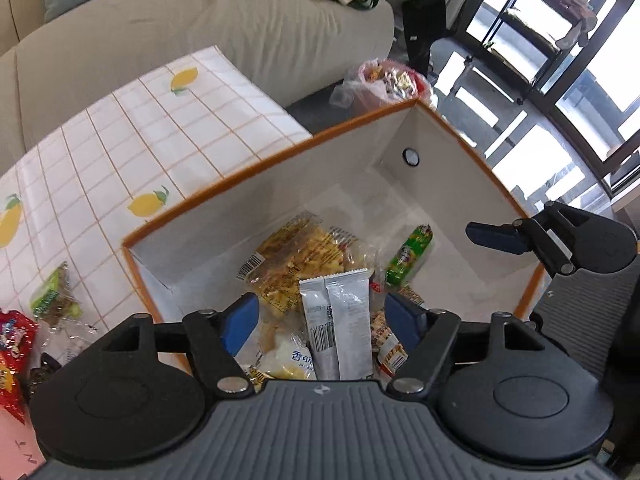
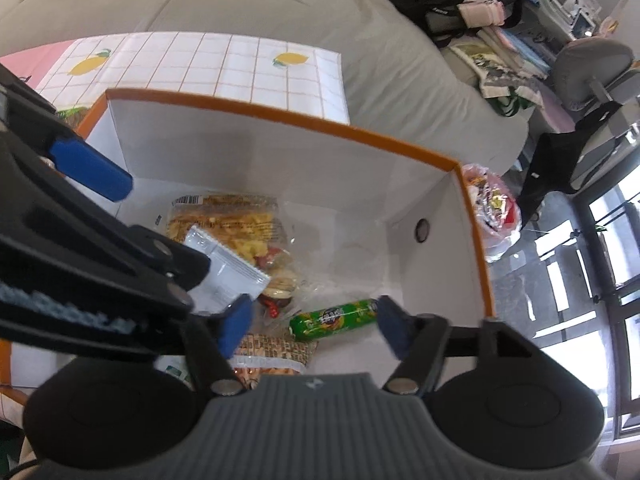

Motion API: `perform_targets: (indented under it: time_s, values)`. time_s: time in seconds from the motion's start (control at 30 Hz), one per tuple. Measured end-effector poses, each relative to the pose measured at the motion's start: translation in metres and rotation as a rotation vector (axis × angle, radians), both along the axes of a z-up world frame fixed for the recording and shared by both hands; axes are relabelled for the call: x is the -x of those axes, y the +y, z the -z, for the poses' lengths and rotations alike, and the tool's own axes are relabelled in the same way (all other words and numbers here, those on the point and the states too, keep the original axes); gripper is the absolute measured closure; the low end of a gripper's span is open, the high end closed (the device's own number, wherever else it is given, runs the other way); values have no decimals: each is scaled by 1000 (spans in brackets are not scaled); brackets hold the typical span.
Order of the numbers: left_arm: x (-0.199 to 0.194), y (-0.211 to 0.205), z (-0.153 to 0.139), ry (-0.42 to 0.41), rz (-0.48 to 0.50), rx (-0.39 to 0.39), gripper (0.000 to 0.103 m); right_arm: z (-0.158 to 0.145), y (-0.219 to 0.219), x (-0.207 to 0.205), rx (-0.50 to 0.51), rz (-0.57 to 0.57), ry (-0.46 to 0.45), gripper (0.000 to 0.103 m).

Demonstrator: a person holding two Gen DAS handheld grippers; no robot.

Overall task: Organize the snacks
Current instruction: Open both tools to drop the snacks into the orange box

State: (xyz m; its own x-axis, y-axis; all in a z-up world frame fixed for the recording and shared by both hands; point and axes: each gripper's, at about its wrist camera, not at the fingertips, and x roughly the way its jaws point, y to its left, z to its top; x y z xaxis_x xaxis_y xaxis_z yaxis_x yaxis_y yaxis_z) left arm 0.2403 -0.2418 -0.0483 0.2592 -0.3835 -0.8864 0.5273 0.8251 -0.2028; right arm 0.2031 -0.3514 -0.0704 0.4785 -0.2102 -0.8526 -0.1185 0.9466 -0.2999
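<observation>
**Two grippers over the snack box, both w/ nothing in them**

Two grippers on my feeds rn, both hanging over the white cardboard box with the orange rim (image 1: 224,178), pointing down into it. Left gripper (image 1: 322,322): jaws spread apart, blue pads not pressing on anything. The silver foil sachet with a barcode (image 1: 338,320) lies in the box right below the gap, not pinched afaict. Right gripper (image 2: 314,326): also spread wide, and the green tube-shaped snack pack (image 2: 334,317) lies on the box floor between its pads, untouched.

Rest of the box: clear bag of yellow crackers (image 1: 298,258) behind the sachet, plus a few more wrappers near the front wall, too jumbled to tell apart.

Box sits on the white checked tablecloth with lemon print (image 1: 132,148). A small green wrapped snack (image 1: 54,296) and a red crinkly snack bag (image 1: 14,356) lie on the cloth outside the box, on its left in the left cam. Beige sofa (image 1: 248,28) behind.
</observation>
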Motion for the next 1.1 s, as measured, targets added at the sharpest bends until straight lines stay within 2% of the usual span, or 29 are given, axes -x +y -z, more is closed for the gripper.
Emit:
perform_targets:
  time_s: [0.07,0.13,0.33,0.57,0.8,1.1]
  values:
    - [2,5,-8,-13,-11,6,18,-6,1,4,3,1,-6,29]
    - [5,12,-14,-26,-20,11,18,-12,5,9,9,6,-17,20]
    - [19,29,-31,-73,-20,-5,18,-30,22,24,-5,8,-60,17]
    - [40,66,-50,-165,-63,-13,18,-56,53,43,-77,11,-156,14]
    - [61,123,-56,-211,-173,12,18,-65,90,59,-195,39,-244,13]
    - [79,203,-43,-234,-355,26,18,-51,136,75,-365,88,-306,13]
